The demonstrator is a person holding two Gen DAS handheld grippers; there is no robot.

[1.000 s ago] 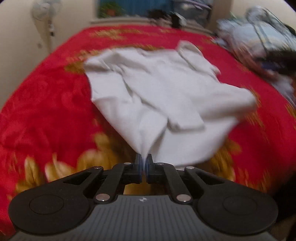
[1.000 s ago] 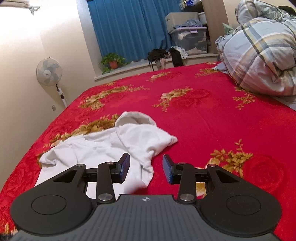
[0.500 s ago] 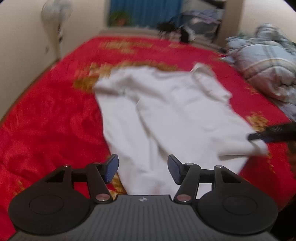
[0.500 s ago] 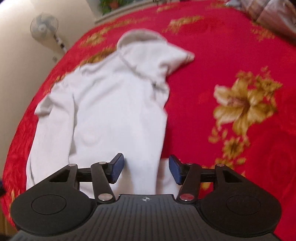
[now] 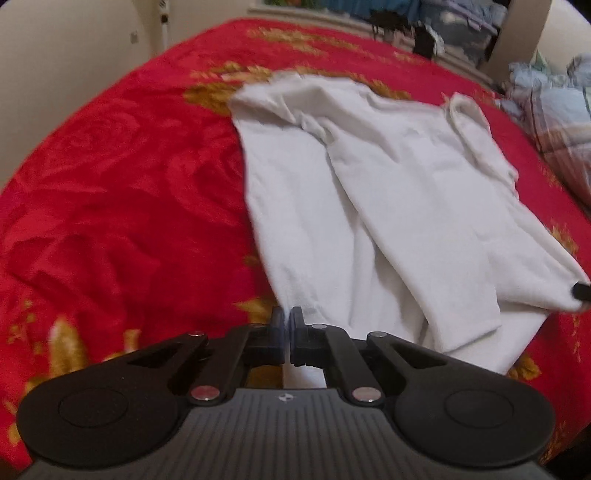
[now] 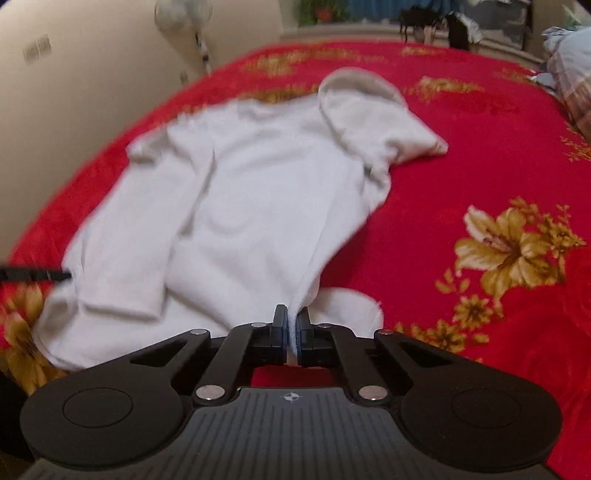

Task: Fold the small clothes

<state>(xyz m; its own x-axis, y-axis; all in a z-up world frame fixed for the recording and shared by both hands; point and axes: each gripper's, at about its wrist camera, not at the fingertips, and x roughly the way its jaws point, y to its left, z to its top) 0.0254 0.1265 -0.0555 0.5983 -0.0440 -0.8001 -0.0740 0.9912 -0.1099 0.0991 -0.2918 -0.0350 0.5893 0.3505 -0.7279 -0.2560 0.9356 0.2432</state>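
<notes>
both tongs are pinched shut on the near edge of the white shirt (image 5: 388, 192) - the left gripper (image 5: 287, 317) on one bottom corner, the right gripper (image 6: 291, 317) on the other. the soft, floppy shirt lies spread out ahead of them on the red flowery blanket (image 5: 122, 192), so this looks like the start of a fold - next, lift both corners together and carry them forward toward the collar.

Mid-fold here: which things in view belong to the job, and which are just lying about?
In the job: white garment; left gripper; right gripper, both pinching its near edge.

Lying about: plaid quilt; standing fan; potted plant; red bedspread underneath.
</notes>
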